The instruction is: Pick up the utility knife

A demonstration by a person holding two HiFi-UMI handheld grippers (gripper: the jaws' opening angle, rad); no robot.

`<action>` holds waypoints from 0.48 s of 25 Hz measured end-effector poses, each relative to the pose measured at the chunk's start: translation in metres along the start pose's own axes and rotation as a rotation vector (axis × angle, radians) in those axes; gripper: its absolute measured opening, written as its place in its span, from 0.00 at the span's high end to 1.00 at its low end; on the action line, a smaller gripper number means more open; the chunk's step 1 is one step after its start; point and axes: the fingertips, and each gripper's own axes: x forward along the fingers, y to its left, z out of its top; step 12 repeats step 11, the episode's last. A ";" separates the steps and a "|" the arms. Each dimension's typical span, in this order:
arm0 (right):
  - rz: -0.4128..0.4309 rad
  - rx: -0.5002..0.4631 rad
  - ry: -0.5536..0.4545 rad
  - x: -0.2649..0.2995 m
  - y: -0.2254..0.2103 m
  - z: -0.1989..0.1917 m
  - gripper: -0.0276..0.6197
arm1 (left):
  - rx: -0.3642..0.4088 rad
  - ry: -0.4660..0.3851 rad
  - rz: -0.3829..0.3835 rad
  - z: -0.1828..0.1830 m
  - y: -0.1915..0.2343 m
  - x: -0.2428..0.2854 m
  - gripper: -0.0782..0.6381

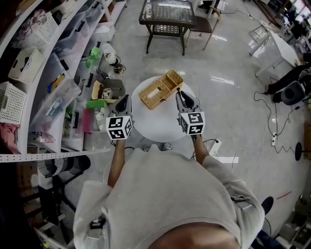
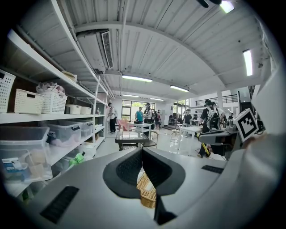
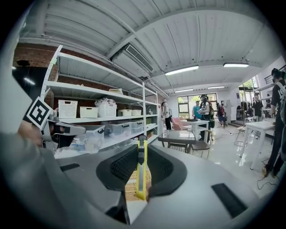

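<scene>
A yellow utility knife (image 3: 141,174) stands upright between the pads of my right gripper (image 3: 141,145), which is shut on it. In the head view the right gripper (image 1: 181,97) hovers over the right side of a round white table (image 1: 160,126), just right of a wicker basket (image 1: 161,89). My left gripper (image 1: 124,101) hangs over the table's left edge. In the left gripper view its jaws meet at the tips (image 2: 141,151) with nothing between them. The basket (image 2: 147,190) shows below them.
Shelves with plastic bins and white baskets (image 1: 58,73) line the left side, with clutter on the floor beside the table. A glass-topped table (image 1: 167,14) stands beyond, a white table (image 1: 282,44) at the right, and cables (image 1: 272,121) lie on the floor.
</scene>
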 end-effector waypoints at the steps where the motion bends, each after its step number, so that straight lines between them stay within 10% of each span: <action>1: 0.002 0.000 0.001 0.000 0.000 0.000 0.83 | -0.001 0.001 -0.001 -0.001 -0.001 0.000 0.86; 12: 0.011 0.003 0.014 0.007 0.001 -0.002 0.83 | -0.003 0.014 -0.002 -0.005 0.000 0.005 0.86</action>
